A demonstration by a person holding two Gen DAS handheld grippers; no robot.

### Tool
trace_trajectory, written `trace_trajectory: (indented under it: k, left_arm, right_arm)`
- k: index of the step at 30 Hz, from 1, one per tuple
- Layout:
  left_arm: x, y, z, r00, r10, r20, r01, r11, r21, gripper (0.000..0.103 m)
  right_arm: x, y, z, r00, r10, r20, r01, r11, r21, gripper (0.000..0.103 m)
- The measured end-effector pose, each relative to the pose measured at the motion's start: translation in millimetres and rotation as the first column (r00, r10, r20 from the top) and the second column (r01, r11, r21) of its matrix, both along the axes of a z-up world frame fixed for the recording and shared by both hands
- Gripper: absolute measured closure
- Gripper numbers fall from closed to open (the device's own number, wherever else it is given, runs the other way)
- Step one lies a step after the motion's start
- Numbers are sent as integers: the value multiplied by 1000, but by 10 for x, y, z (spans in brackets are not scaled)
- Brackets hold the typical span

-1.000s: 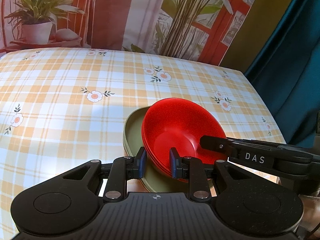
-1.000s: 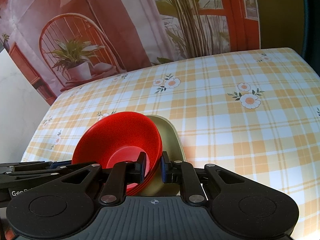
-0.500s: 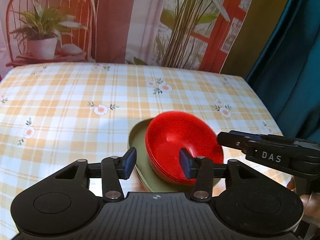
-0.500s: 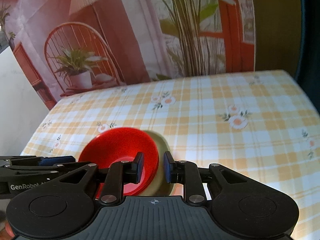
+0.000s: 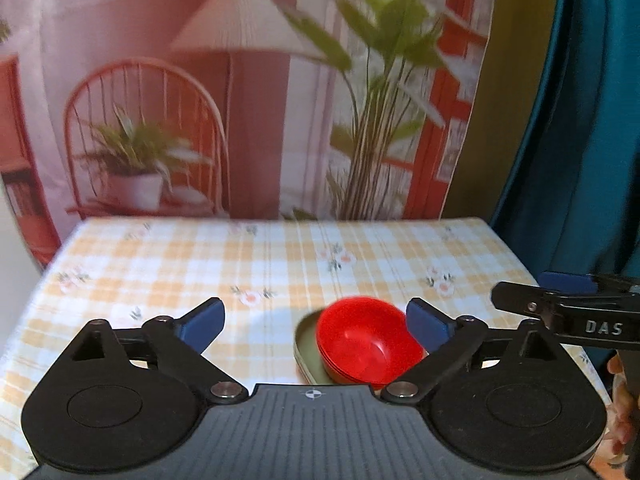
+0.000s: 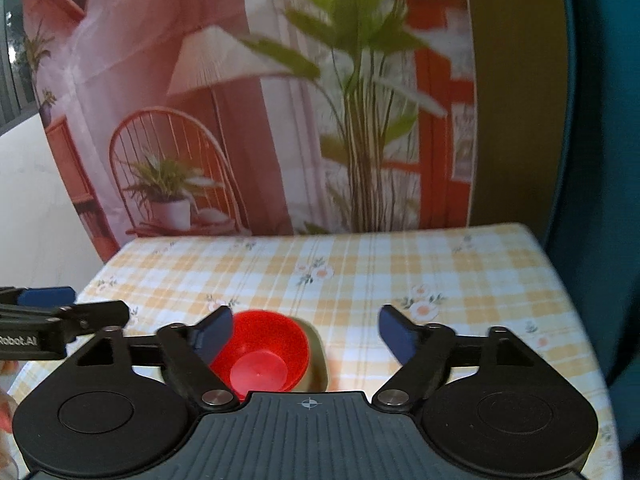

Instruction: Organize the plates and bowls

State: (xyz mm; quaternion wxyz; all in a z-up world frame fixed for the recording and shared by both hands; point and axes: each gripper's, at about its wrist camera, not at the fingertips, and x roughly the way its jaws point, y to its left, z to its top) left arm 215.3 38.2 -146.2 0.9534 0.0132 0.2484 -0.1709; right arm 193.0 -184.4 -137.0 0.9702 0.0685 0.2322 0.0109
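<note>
Grippers first: black left gripper [image 5: 316,326] w/ blue pads has just been opening and stands spread wide, nothing clamped. The stack only shows through the gap, lower down on the table. Black right gripper [image 6: 306,334] likewise has just been opening, pads far apart, empty.

Outward from there: glossy red plastic bowls [image 5: 368,350], nested, sit in an olive-green shallow plate [image 5: 306,348] on the yellow-checked floral tablecloth [image 5: 280,264], near its front edge. From the left gripper the stack lies ahead, below, a bit right of centre; from the right gripper, ahead, below, left of centre. So it sits btwn both, neither clearly nearer. Round stack, no long axis. Stacking looks done, imo.
</note>
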Motion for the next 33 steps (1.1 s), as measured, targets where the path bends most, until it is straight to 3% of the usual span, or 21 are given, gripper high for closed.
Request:
trace_trajectory:
  k: [3,13,26,33]
  left_arm:
    - [-222,8,166,998,12,58,-13,1000,15,0]
    - [-896,65,588,977,86,193,-105,990,94,0]
    - [-1545,321,965,949,138,284,-148,989,13,0]
    - [-1624,352,938,953,154,262,-157,988,-12,0]
  right_arm:
    - [-217,61,182,999,-11,43,12,1000,-27,1]
    - [-883,271,688,989,-15,145,24,998,-60,0]
    - [-1482,433,974,978,-18,207,33,997,-70,0]
    - [-1585,470,960,980,-11,197,23,998,-58,0]
